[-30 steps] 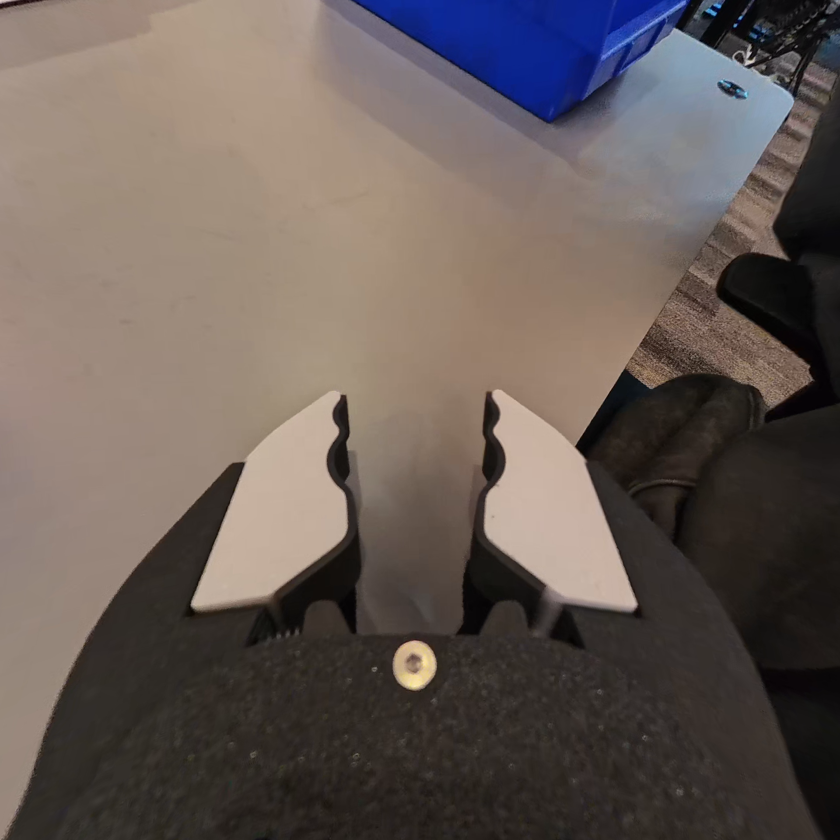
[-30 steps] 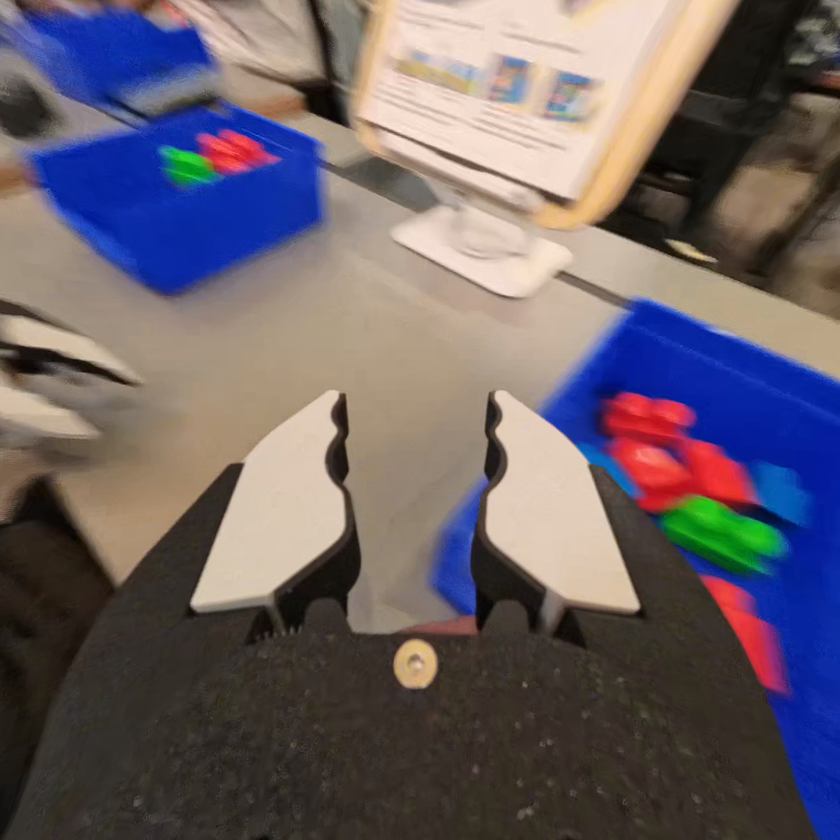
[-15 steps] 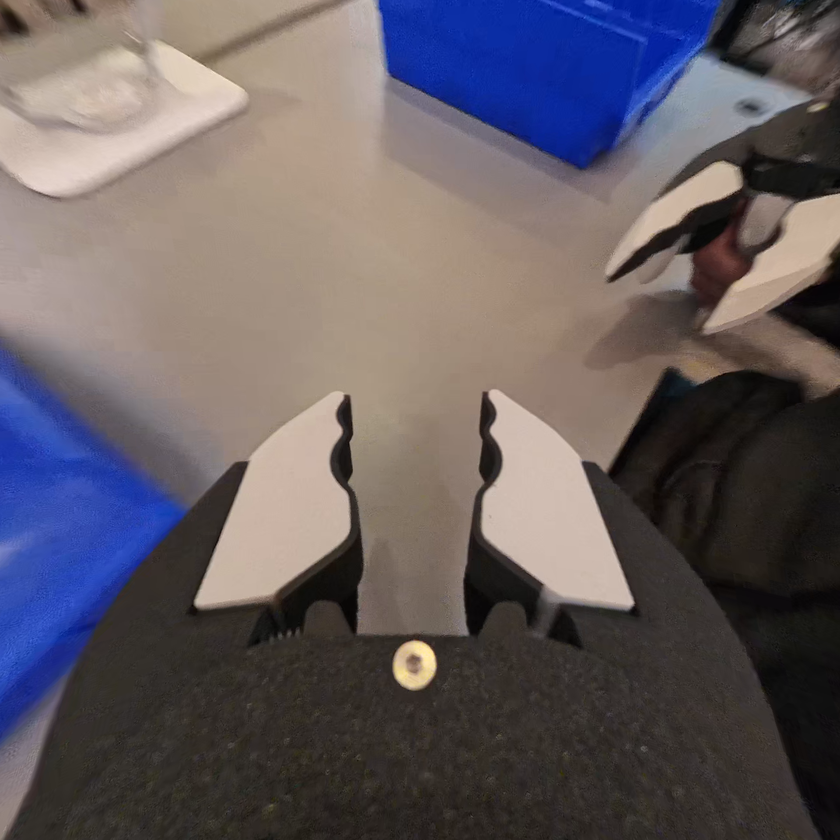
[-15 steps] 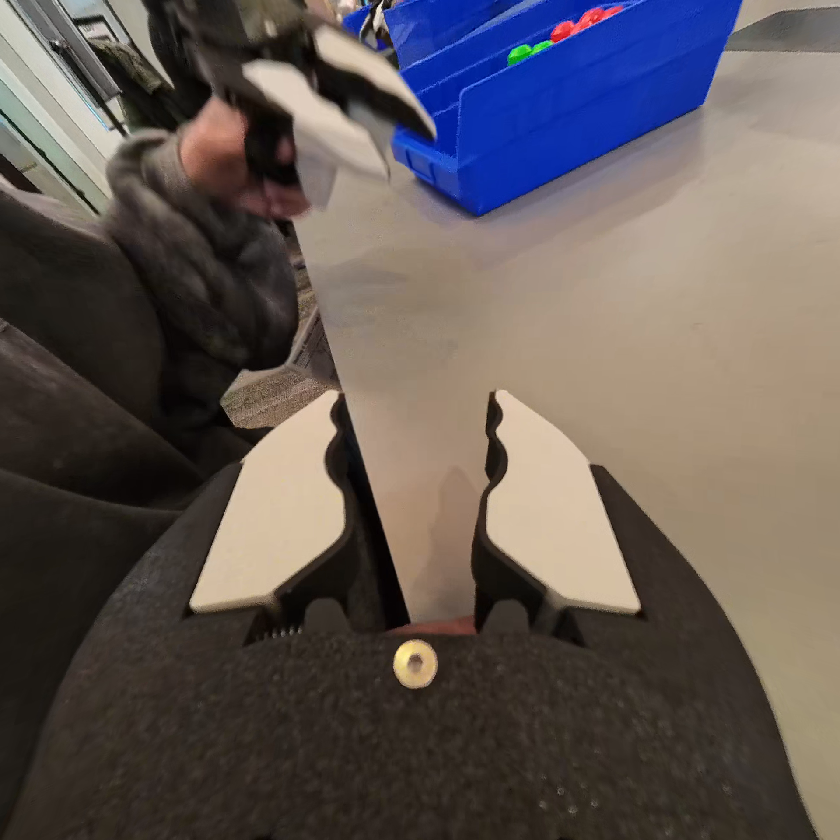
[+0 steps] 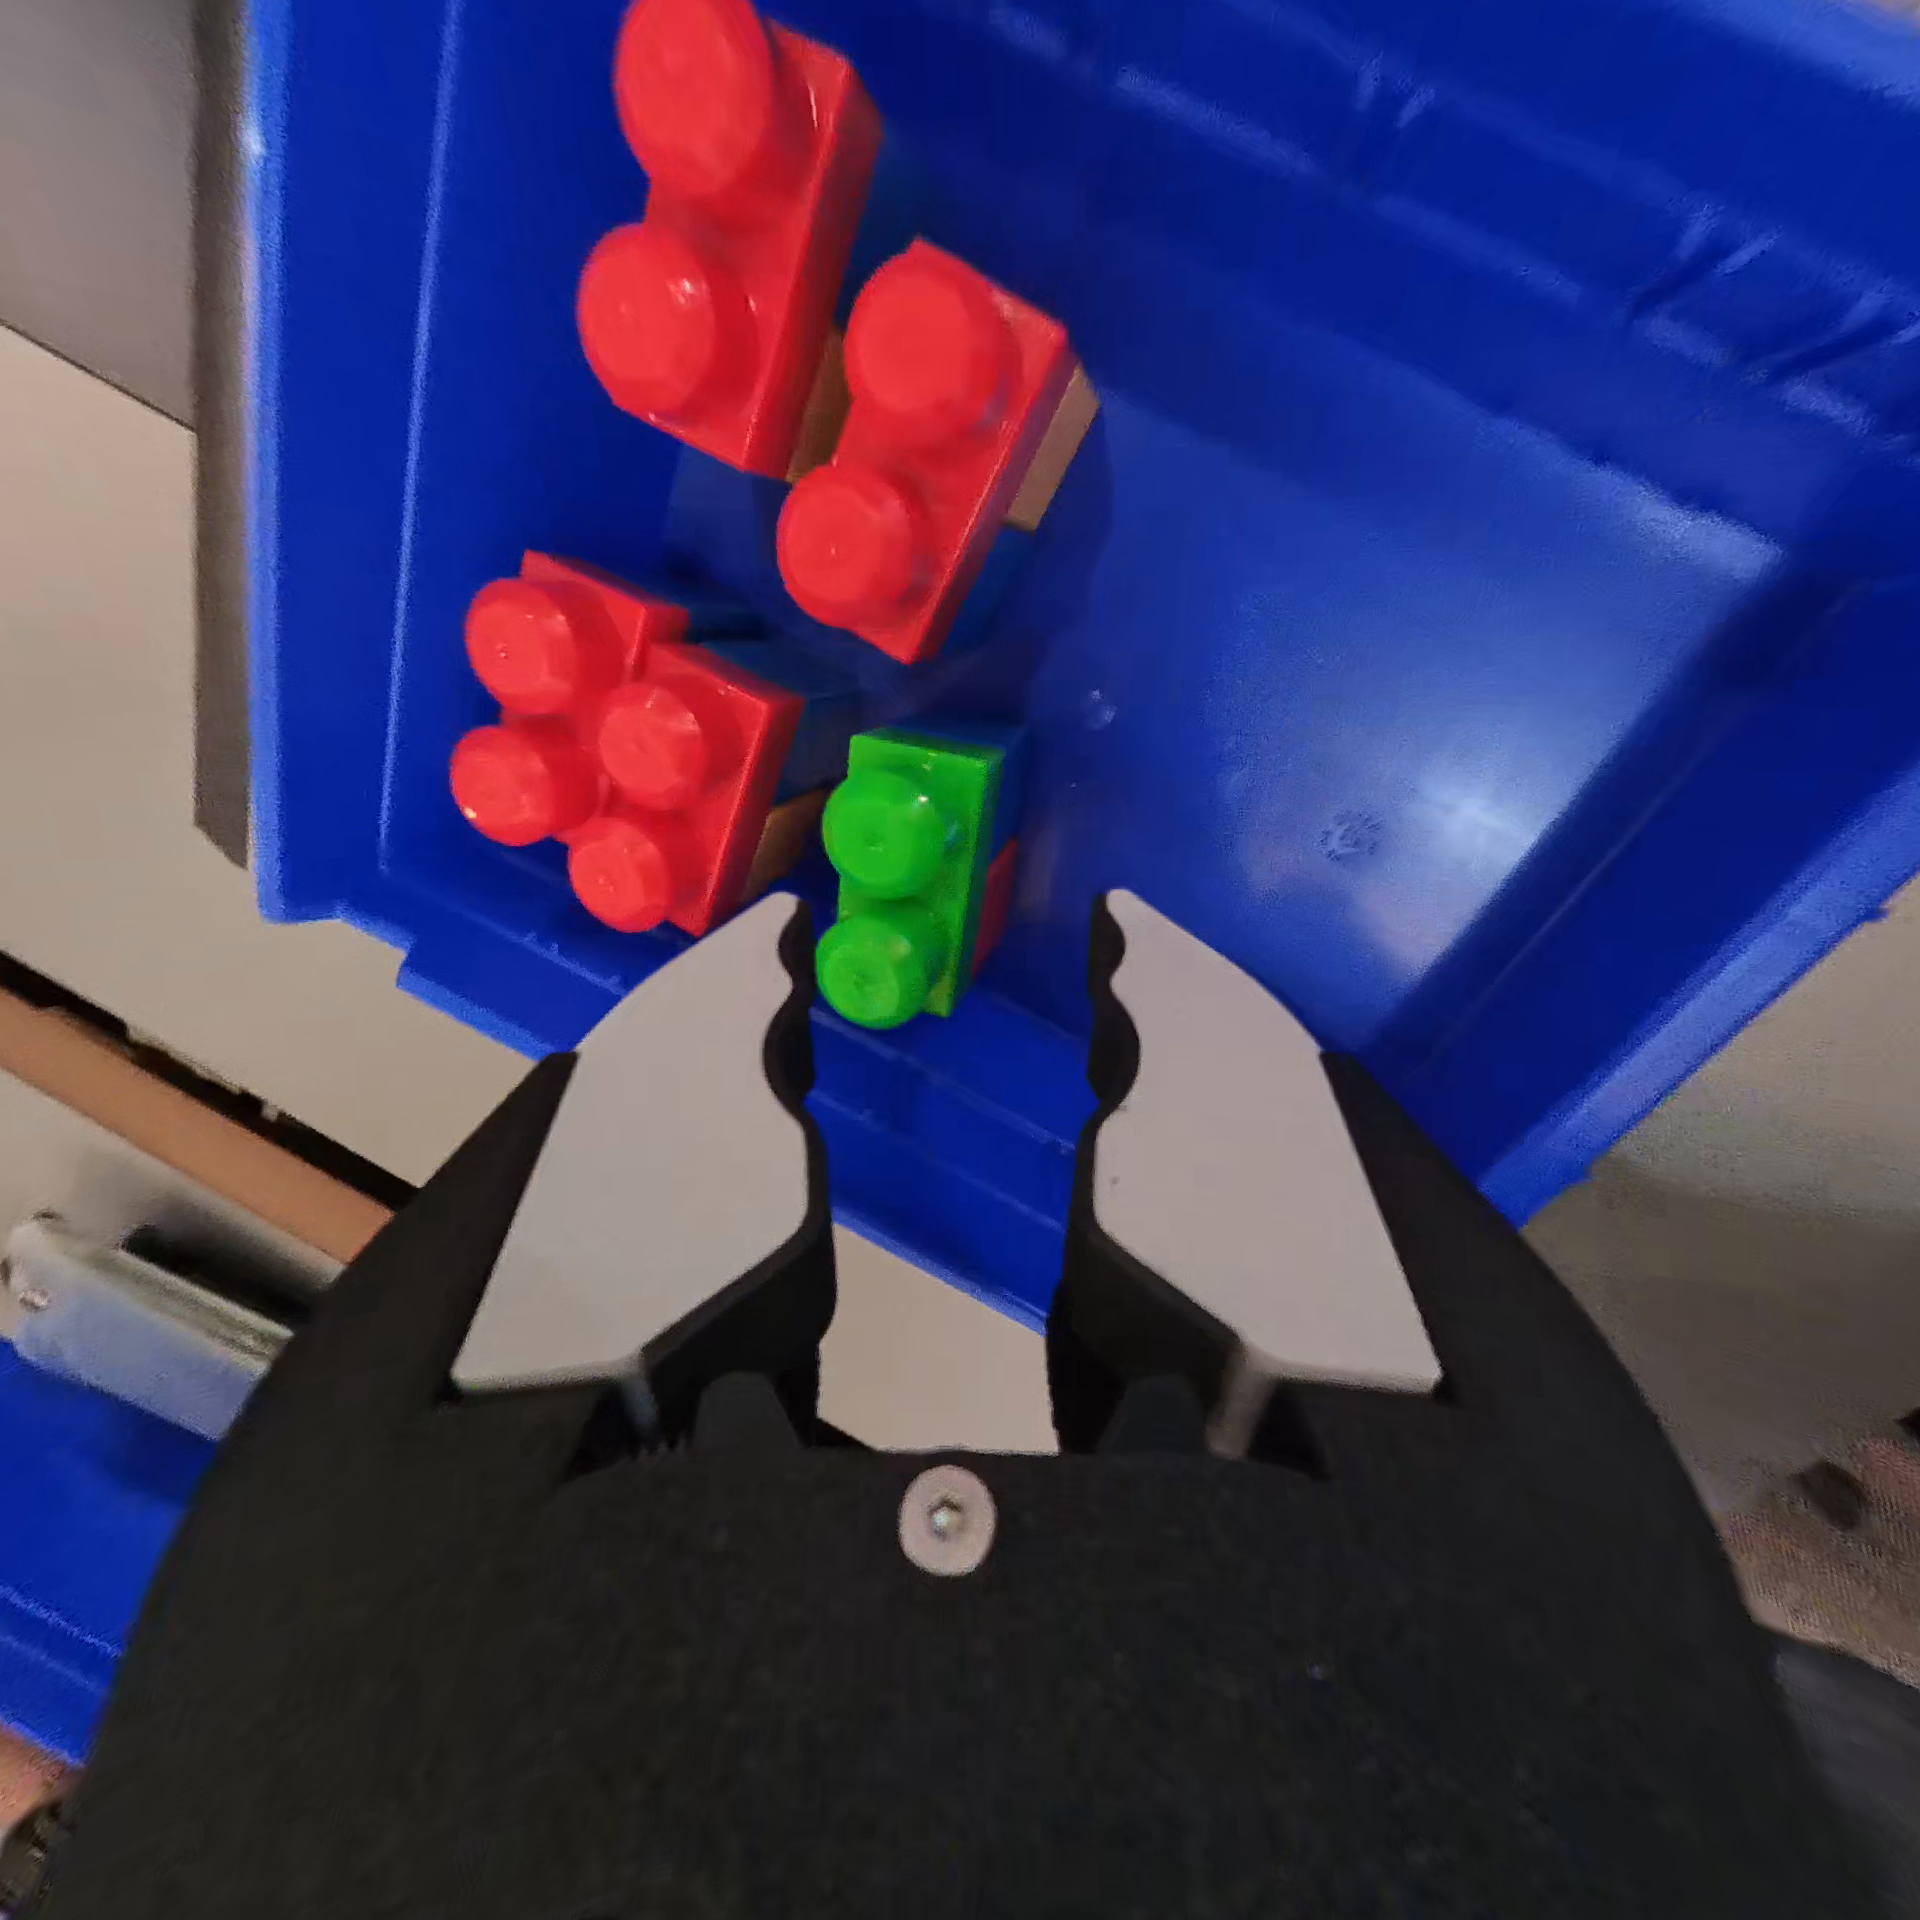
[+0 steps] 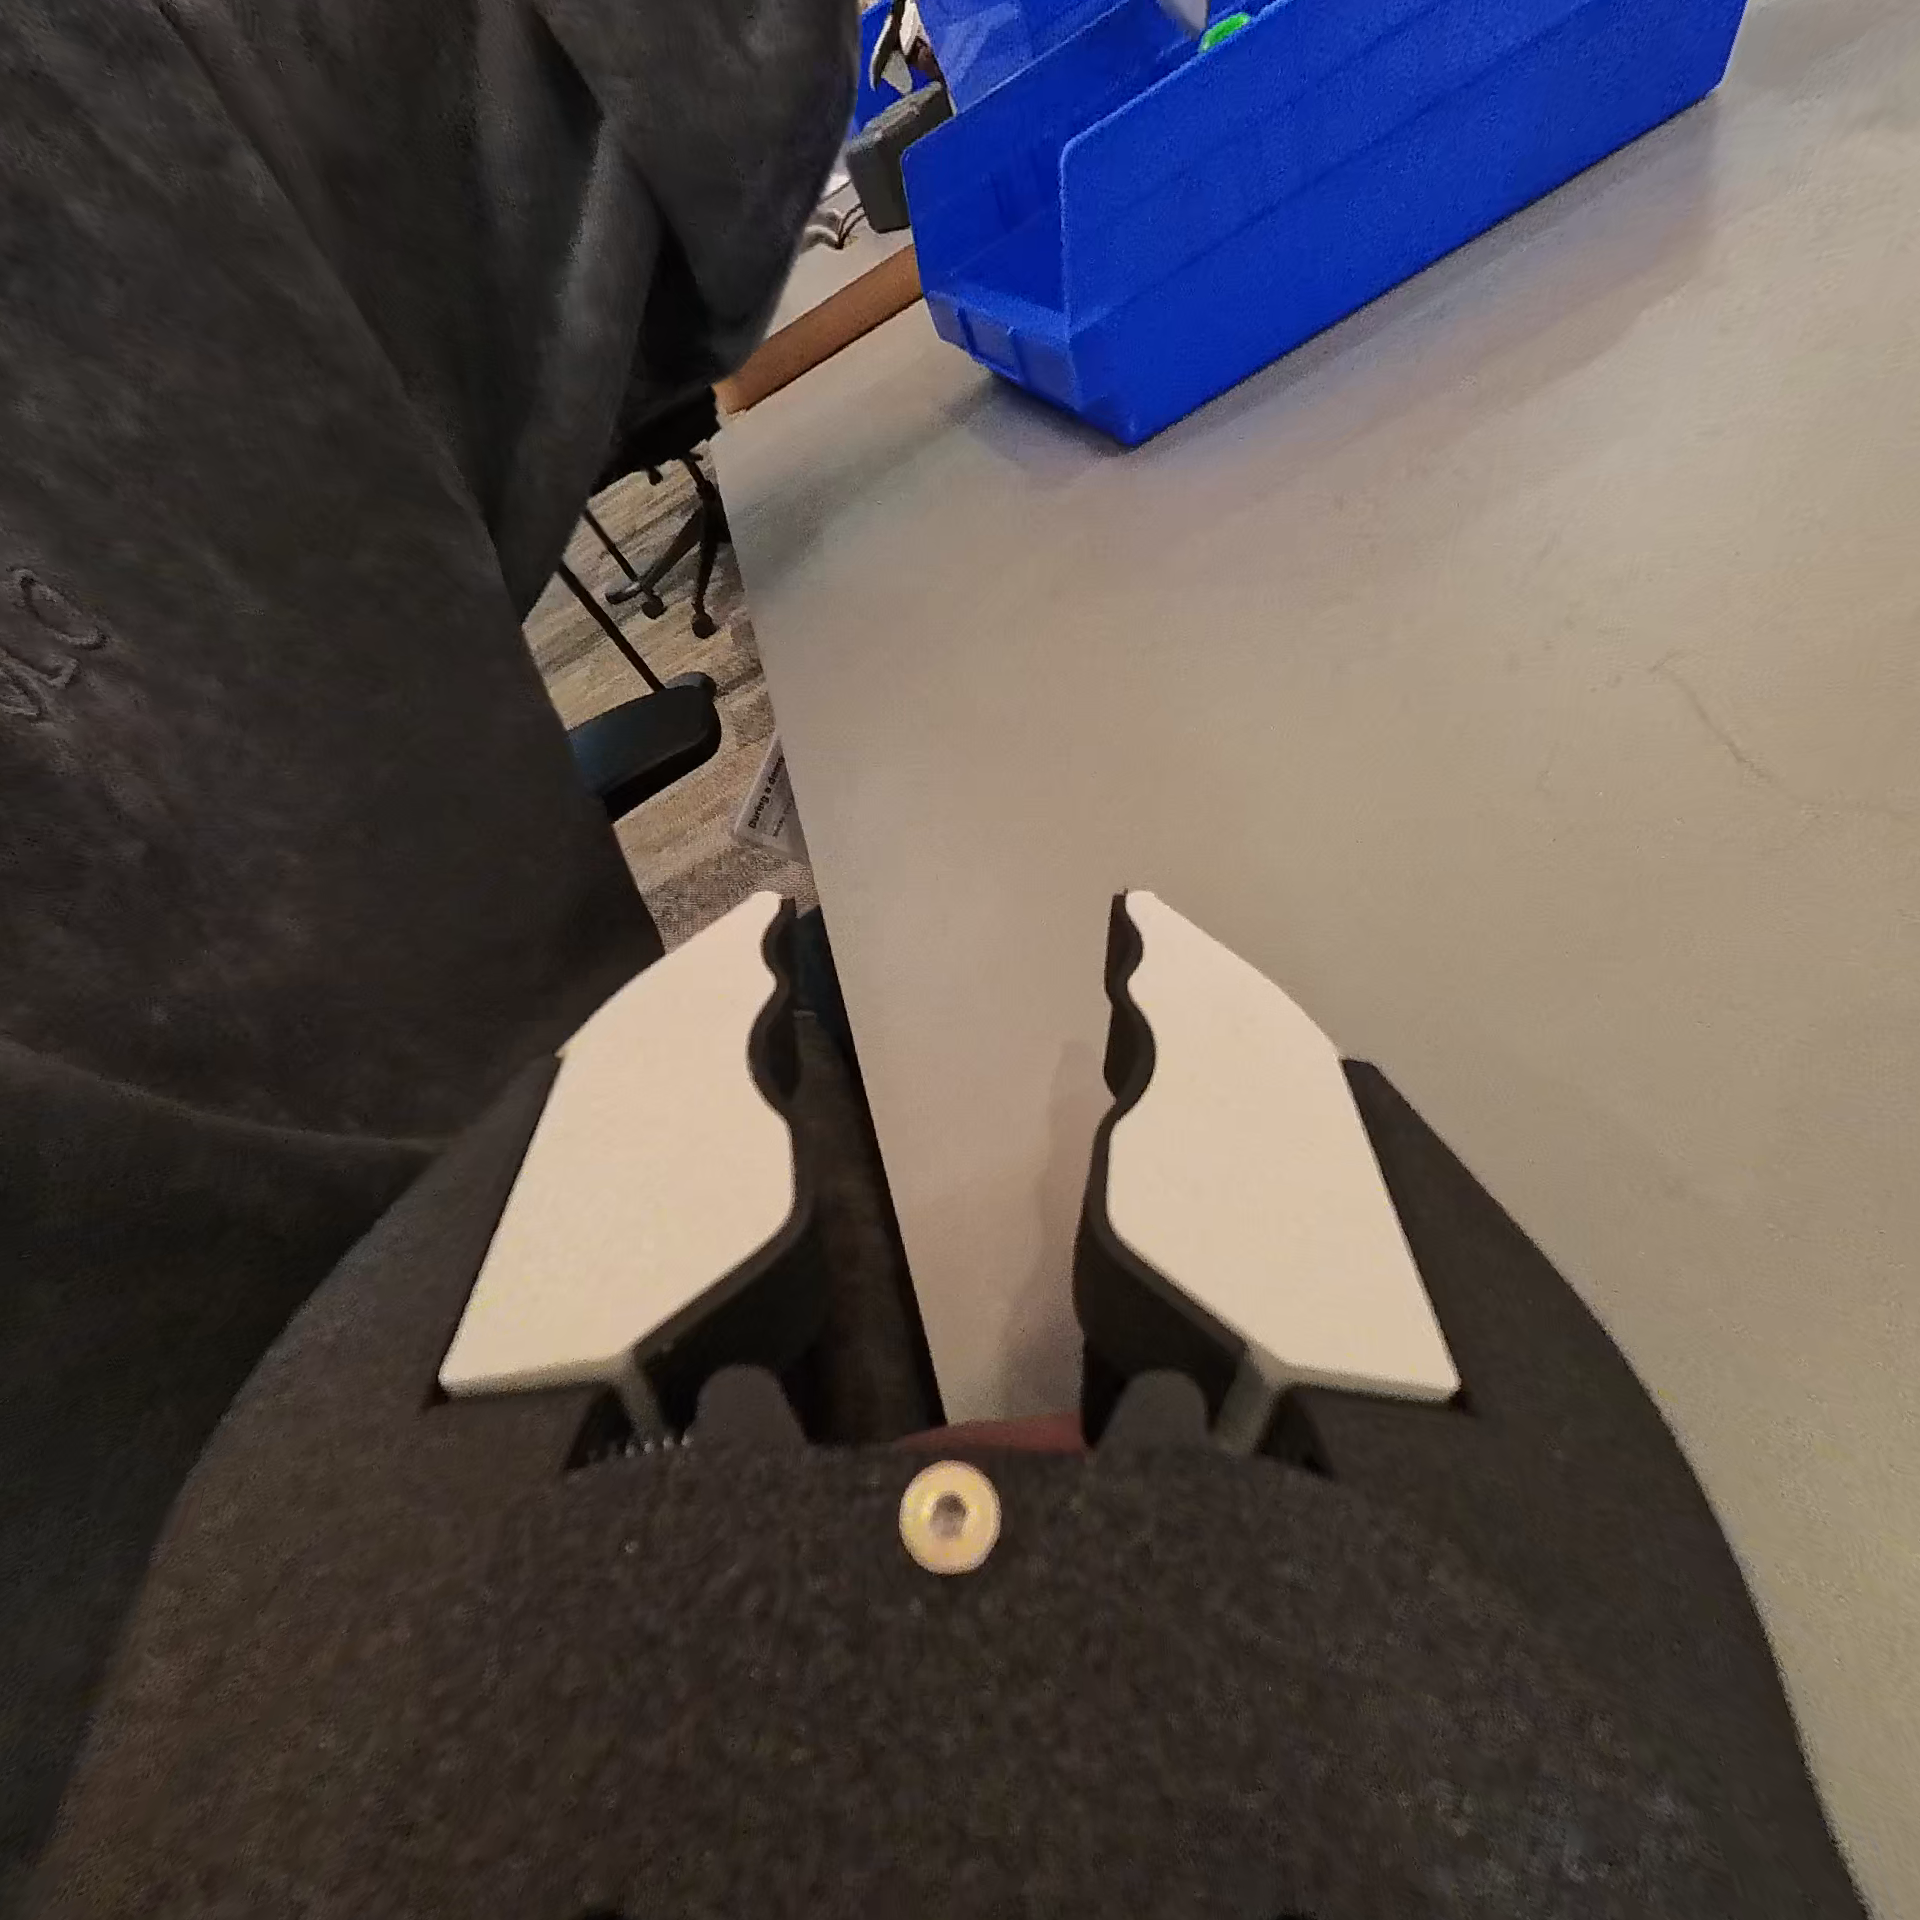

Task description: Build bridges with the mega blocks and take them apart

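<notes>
In the left wrist view a blue bin [image 5: 1455, 644] holds red blocks [image 5: 727, 239] [image 5: 914, 447] [image 5: 613, 738] and a green two-stud block [image 5: 899, 873], with blue blocks partly hidden beneath. My left gripper [image 5: 945, 914] is open and empty, looking down over the bin's near wall, fingertips just short of the green block. My right gripper [image 6: 951, 909] is open and empty, low over the grey table's [image 6: 1351, 831] left edge. A blue bin [image 6: 1247, 208] stands far ahead of it, with a bit of a green block [image 6: 1218, 36] showing inside.
A person's dark sleeve and clothing [image 6: 312, 520] fill the left of the right wrist view. A black chair [image 6: 644, 727] and carpet lie past the table edge. In the left wrist view, a second blue bin edge [image 5: 62, 1507] and a metal rail [image 5: 156, 1320] lie lower left. The gap from one gripper's tips to the other's is roughly 45 cm.
My left gripper has swung from over the bare table to above the bin with blocks. My right gripper stayed near the table edge, and the left gripper has left its view.
</notes>
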A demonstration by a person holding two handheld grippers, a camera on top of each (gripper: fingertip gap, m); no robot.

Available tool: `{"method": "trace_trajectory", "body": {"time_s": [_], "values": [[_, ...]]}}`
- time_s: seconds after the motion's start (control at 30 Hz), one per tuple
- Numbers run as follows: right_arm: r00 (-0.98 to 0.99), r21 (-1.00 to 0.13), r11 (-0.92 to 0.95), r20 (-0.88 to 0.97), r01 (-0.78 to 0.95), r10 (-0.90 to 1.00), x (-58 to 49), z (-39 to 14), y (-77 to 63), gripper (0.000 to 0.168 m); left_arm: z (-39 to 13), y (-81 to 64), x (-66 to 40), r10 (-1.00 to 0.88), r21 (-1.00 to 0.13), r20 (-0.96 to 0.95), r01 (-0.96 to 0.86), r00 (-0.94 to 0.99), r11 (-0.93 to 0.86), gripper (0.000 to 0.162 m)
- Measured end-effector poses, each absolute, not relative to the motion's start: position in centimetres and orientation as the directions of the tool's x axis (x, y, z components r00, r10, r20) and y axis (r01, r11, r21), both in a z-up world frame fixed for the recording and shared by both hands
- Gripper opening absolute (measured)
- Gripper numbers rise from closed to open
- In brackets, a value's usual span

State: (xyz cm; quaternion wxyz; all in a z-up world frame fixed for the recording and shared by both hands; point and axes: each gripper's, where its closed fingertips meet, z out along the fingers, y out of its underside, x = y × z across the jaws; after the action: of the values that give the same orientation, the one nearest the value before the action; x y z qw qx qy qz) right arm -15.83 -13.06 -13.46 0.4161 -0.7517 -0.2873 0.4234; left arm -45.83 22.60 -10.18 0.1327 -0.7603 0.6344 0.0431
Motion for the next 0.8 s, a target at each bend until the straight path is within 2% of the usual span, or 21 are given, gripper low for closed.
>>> {"method": "trace_trajectory", "body": {"time_s": [0.1,0.37,0.57,0.8], "values": [[0.471,-0.866,-0.498,-0.417,0.056,0.777,-15.6,-13.3,-13.0,0.057,-12.0,23.2,-46.4,-0.972,-0.096,-0.152,-0.981,0.181,-0.168,0.05],[0.46,-0.856,-0.516,-0.441,0.043,0.771,-15.6,-13.3,-12.9,0.056,-13.8,24.5,-47.5,-0.977,-0.018,-0.135,-0.986,0.164,-0.163,0.049],[0.457,-0.856,-0.514,-0.435,0.055,0.775,-15.7,-13.4,-13.0,0.056,-15.7,24.2,-47.4,-0.98,0.046,-0.115,-0.985,0.161,-0.167,0.037],[0.444,-0.852,-0.522,-0.452,0.042,0.774,-15.6,-13.2,-12.9,0.055,-13.3,22.8,-46.8,-0.978,0.029,-0.101,-0.982,0.184,-0.187,0.037]]}}
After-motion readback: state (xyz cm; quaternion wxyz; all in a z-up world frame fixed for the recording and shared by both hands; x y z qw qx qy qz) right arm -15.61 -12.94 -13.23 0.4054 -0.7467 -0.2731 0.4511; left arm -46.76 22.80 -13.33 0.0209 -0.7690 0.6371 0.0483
